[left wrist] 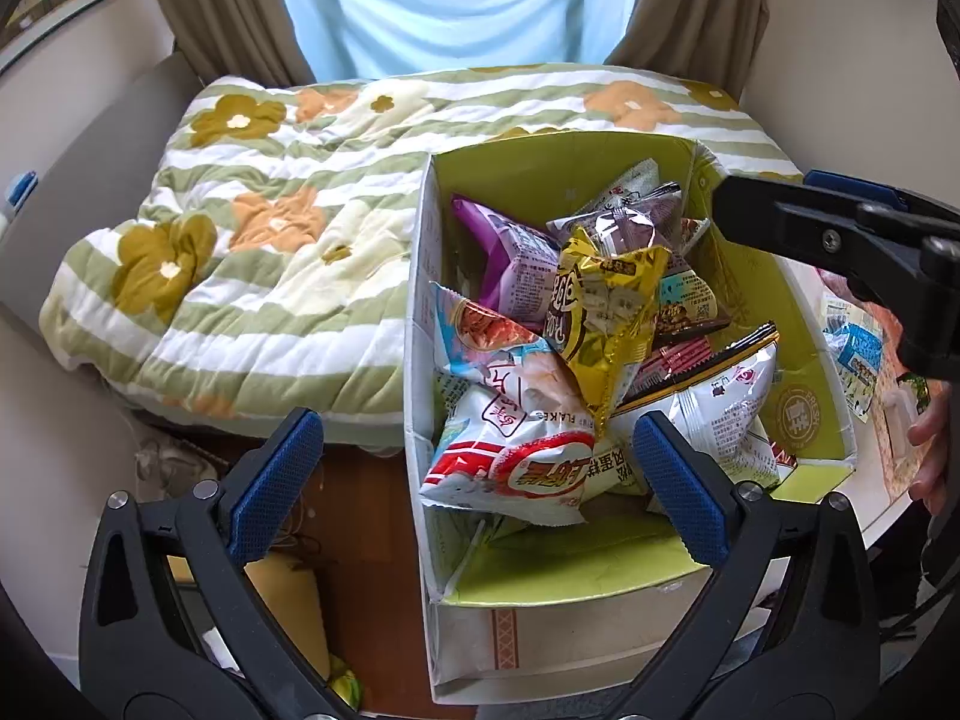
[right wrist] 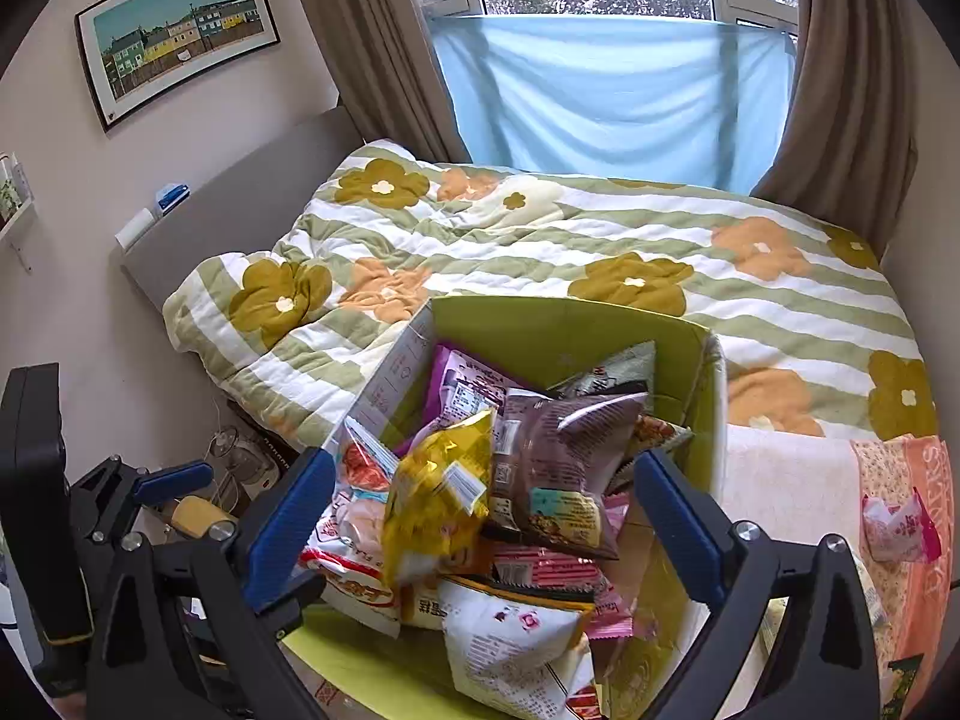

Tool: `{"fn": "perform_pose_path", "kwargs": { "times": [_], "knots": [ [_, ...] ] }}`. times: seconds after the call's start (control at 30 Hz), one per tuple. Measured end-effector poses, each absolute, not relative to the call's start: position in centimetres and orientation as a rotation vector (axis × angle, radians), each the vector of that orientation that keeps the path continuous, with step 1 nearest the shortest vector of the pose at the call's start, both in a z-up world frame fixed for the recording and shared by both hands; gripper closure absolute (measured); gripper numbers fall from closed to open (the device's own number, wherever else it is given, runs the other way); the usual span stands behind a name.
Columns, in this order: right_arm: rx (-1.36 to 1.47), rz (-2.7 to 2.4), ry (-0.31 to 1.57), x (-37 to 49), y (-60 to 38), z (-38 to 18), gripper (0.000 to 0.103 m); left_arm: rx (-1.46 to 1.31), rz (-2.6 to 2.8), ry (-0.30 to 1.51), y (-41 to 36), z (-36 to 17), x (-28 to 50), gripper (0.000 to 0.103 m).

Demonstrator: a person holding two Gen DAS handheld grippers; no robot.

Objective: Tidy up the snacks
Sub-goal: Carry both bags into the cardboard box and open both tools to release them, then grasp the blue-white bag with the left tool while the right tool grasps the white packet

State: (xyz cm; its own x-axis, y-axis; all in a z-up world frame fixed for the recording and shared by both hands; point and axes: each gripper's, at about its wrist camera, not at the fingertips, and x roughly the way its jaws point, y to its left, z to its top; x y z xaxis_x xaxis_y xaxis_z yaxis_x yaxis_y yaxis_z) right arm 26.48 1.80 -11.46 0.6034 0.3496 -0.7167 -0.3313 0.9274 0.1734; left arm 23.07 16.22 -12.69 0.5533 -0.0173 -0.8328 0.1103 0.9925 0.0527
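Both our hand-held grippers, left (left wrist: 474,483) and right (right wrist: 483,516), hang released above the lime-lined cardboard box (left wrist: 807,324); the crinkled gold foil snack packet (left wrist: 606,318) perches high and could slide out.

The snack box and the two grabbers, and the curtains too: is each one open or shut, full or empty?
White cardboard box with green inside: open on top, heaped with snack bags.
Shiny gold foil snack bag: sealed, lying on top of the heap.
Left gripper: fingers open, holding nothing.
Right gripper: fingers open, holding nothing.
Brown curtains: pulled apart.
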Motion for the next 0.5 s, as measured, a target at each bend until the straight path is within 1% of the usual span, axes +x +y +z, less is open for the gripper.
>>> {"fn": "perform_pose_path", "kwargs": {
  "times": [0.2,0.5],
  "knots": [
    [0.019,0.358,0.821,25.4,0.9,-11.3,0.004,0.113,-0.085,0.965,15.6,-12.1,22.5,0.0],
    [0.042,0.276,0.782,23.3,-2.5,-9.2,0.004,0.127,-0.14,0.906,14.0,-10.5,22.1,0.0]
  ]
}}
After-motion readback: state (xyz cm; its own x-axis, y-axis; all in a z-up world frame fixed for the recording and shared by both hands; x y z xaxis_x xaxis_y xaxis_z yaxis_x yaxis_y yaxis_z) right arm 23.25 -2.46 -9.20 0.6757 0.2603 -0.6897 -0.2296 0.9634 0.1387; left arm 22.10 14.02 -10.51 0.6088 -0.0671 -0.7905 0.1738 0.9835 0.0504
